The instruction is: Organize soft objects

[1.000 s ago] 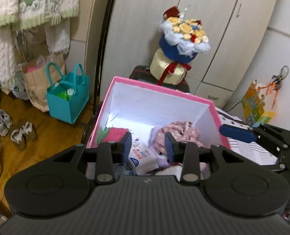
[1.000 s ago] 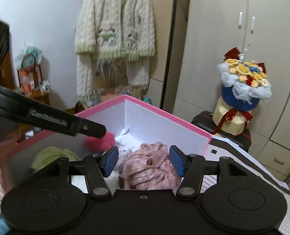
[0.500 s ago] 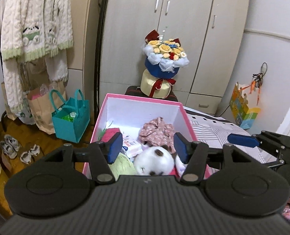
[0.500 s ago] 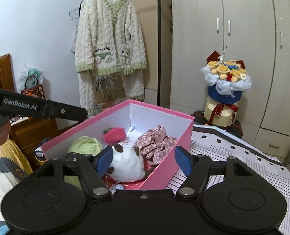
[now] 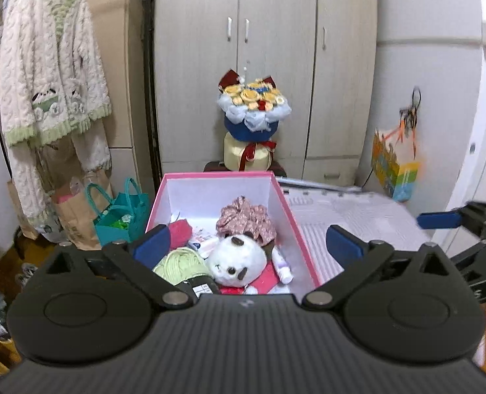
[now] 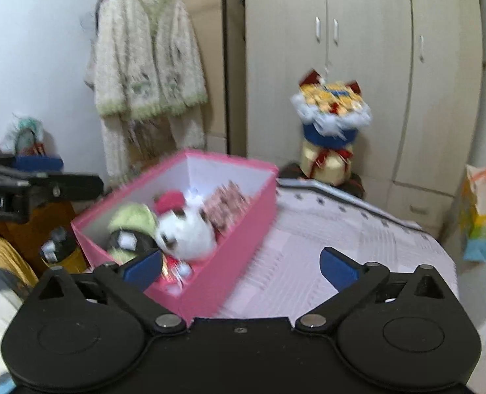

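Both tongs, the left tongs [image 5: 248, 241] and the right tongs [image 6: 241, 266], have just been opening and now gape wide, empty, drawn back from the pink box [image 5: 303, 249]. The white plush [image 5: 238, 259] lies inside at six o'clock; packing looks about finished.

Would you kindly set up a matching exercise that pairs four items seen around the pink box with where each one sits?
Things:
1. white plush toy
2. green yarn ball
3. flower bouquet
4. teal bag

Places:
A. on the floor, left of the pink box
B. behind the box, before the wardrobe doors
C. middle of the box, beside the floral fabric
D. near-left corner inside the box

Pairs: 1-C, 2-D, 3-B, 4-A
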The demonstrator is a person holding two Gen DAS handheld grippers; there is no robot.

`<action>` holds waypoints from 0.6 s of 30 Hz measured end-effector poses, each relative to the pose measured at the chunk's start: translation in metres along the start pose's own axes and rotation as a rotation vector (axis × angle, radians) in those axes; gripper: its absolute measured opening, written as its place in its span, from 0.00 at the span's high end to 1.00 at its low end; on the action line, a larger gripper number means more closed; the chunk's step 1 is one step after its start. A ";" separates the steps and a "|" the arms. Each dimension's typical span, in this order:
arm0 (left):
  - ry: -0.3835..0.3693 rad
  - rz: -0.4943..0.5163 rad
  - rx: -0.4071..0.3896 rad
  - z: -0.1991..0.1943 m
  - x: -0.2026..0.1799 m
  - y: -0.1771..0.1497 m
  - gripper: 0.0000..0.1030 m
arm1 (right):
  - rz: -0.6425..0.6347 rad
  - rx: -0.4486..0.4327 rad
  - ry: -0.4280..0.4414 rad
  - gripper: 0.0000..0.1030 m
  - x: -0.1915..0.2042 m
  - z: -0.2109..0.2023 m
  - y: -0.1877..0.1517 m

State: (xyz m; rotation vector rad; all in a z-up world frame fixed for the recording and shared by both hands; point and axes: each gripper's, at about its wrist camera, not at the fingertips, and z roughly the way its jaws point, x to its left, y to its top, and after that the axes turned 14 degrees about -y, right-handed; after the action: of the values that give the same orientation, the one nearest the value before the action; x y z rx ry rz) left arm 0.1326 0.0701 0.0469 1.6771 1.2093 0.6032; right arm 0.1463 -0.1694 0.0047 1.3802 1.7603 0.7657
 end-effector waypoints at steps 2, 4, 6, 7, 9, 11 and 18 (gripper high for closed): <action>0.045 -0.001 0.031 0.005 -0.004 -0.001 0.00 | -0.013 0.022 -0.067 0.00 -0.001 -0.003 -0.006; 0.097 -0.008 0.055 0.006 -0.010 -0.003 0.00 | -0.024 0.037 -0.157 0.00 0.000 -0.008 -0.011; 0.122 -0.018 0.063 0.003 -0.014 -0.004 0.00 | -0.041 0.043 -0.204 0.00 -0.001 -0.013 -0.015; 0.116 -0.026 0.068 0.001 -0.016 -0.005 0.00 | -0.037 0.032 -0.219 0.00 -0.002 -0.018 -0.018; 0.082 -0.044 0.072 -0.005 -0.018 -0.009 0.00 | 0.004 0.021 -0.228 0.00 -0.008 -0.028 -0.022; 0.052 -0.047 0.075 -0.012 -0.022 -0.014 0.00 | 0.066 0.016 -0.231 0.00 -0.013 -0.037 -0.026; 0.076 -0.029 0.020 -0.032 -0.043 -0.035 0.00 | 0.166 -0.030 -0.253 0.00 -0.012 -0.065 -0.040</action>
State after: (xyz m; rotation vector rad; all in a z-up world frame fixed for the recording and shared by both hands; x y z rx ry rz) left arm 0.0749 0.0462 0.0353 1.6630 1.2956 0.6442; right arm 0.0728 -0.1911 0.0090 1.5440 1.4483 0.6687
